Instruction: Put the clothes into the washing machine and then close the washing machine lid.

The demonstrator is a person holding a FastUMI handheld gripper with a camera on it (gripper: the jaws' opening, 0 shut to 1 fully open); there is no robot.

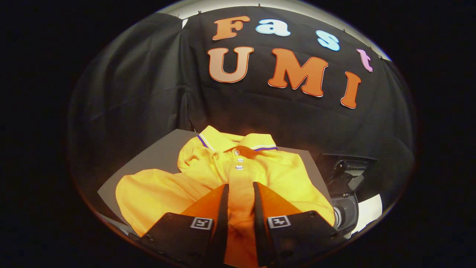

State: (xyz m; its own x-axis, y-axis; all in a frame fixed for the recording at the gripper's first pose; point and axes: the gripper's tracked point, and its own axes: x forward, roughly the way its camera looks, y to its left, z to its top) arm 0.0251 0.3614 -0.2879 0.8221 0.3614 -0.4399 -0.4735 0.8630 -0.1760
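The tool [241, 188] pinches the placket of a yellow polo shirt [208, 178] lying on a grey worktop [156, 154] before black cloth.

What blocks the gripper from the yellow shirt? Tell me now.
Nothing visible does. The gripper is already at the yellow polo shirt: its fingers straddle a ridge of fabric along the button placket, with cloth filling the narrow gap. The shirt lies on a grey board; whether both fingers press on the cloth cannot be told.

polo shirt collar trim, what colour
Purple and white stripes edge the yellow polo shirt's collar, seen in the gripper view.
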